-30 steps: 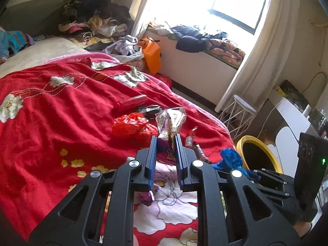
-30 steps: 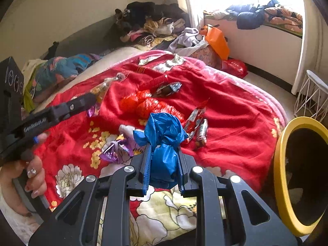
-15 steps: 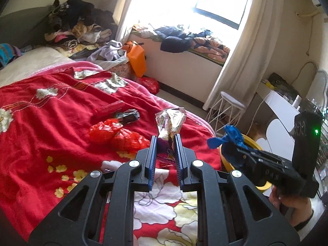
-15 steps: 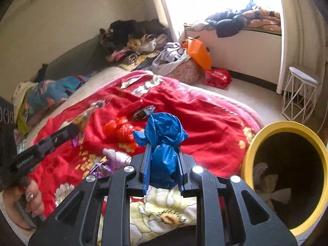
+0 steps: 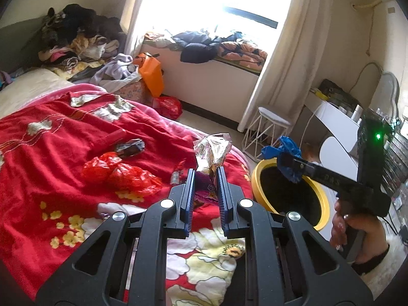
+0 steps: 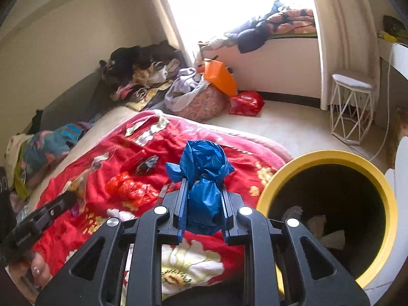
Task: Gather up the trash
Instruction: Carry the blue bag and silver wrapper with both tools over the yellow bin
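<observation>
My left gripper (image 5: 206, 176) is shut on a crinkled foil snack wrapper (image 5: 211, 153), held above the red flowered bedspread (image 5: 51, 153). My right gripper (image 6: 203, 187) is shut on a knotted blue plastic bag (image 6: 204, 176); in the left wrist view that blue bag (image 5: 288, 156) hangs over the near rim of the yellow trash bin (image 5: 257, 178). The bin (image 6: 329, 155) stands beside the bed, dark inside with some paper at the bottom. On the bedspread lie red plastic bags (image 5: 119, 170) and a dark wrapper (image 5: 130, 146).
A white wire stool (image 6: 353, 107) stands on the floor by the curtain. An orange bag (image 6: 220, 76) and a red bag (image 6: 246, 102) sit near the window bench. Clothes (image 5: 76, 38) are piled at the bed's far side. A white desk (image 5: 336, 122) is at the right.
Both grippers have swung right, from over the bed toward the yellow bin, each keeping its load. The blue bag now reaches the bin's rim, and the bin fills more of the right wrist view.
</observation>
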Available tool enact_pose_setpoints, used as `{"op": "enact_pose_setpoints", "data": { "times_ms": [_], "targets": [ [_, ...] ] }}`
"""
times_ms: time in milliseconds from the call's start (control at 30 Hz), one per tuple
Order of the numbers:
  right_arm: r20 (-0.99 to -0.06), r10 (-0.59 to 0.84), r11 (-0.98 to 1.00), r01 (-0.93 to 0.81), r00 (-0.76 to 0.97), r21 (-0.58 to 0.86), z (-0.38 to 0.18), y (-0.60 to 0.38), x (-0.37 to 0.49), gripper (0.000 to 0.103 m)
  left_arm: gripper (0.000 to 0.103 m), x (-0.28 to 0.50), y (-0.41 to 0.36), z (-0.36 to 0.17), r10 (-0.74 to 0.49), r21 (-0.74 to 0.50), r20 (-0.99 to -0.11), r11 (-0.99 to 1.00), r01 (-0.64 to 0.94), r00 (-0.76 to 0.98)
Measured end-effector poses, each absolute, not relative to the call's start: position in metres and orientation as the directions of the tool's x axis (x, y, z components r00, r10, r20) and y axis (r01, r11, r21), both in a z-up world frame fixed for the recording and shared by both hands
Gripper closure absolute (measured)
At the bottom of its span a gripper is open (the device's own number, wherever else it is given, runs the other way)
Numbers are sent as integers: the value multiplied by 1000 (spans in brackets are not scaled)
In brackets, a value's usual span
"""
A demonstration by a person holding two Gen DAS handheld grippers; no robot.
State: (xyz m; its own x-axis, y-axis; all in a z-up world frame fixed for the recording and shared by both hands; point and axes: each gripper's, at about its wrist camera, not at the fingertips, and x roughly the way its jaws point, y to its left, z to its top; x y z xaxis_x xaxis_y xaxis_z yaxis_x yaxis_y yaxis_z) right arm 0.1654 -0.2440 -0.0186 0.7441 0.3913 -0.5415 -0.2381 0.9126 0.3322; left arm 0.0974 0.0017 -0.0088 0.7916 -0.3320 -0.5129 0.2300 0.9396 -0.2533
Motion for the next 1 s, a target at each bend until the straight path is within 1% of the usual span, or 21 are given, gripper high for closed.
{"op": "enact_pose_setpoints", "data": {
  "times_ms": [333, 633, 1000],
  "targets": [
    [-534, 329, 923, -145, 779, 356, -20, -285, 170, 83, 91, 102, -37, -10, -381, -234, -520, 924, 301, 764],
    [-536, 246, 926, -34, 808, 375, -27, -328, 171, 83, 91, 111, -91, -12, -451, -219, -520, 891, 397, 725],
    [-555, 152, 919, 90, 818, 383, -43, -375, 170, 83, 91, 127, -140, -23, -481, -199, -549, 869, 452, 684]
  ]
}}
